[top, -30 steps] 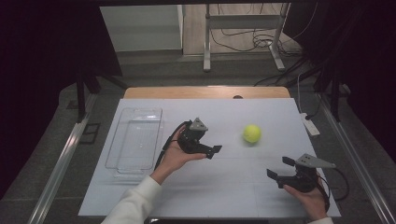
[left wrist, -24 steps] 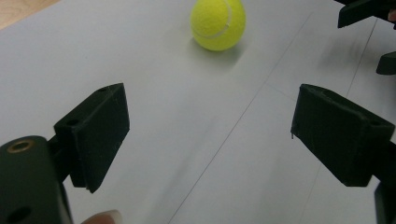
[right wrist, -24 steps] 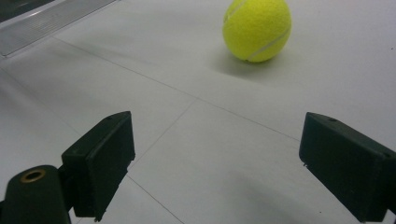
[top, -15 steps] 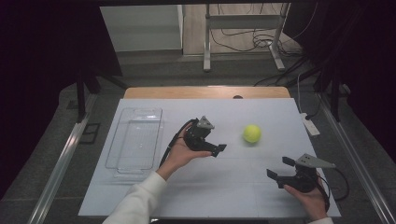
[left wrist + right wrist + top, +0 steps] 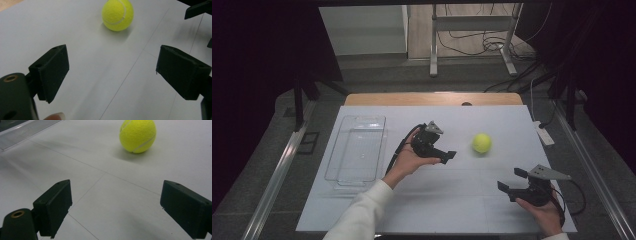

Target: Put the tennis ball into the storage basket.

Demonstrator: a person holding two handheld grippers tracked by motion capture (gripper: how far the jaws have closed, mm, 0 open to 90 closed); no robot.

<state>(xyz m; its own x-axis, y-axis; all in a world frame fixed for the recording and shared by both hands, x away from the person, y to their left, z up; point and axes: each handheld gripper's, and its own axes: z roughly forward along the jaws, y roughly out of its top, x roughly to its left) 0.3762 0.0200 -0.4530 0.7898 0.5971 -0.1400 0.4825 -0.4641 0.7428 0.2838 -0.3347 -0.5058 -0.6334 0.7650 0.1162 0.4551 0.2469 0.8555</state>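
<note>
Nearest the front edge of the white table [image 5: 447, 210], toward its right corner, a hand holds the right gripper [image 5: 512, 186] low over the surface, its jaws standing wide apart with nothing between them. In the right gripper view the two black jaws frame bare white surface, and the tennis ball [image 5: 137, 135] sits well ahead of them, a little right of centre.

Farther in, near the middle of the table, the left gripper [image 5: 448, 156] is held in the person's other hand, a white sleeve [image 5: 359, 215] trailing back to the front edge. Its jaws are spread wide and empty too, pointing toward the ball from the left side. In the left gripper view the ball [image 5: 117, 14] lies ahead of the jaws and apart from them, resting on the table with its shadow under it.

The tennis ball [image 5: 481, 143] rests on the table right of centre, near the left gripper and untouched by either one.

Along the left edge lies a clear plastic tray [image 5: 343, 172], long side running front to back, well apart from the ball
</note>
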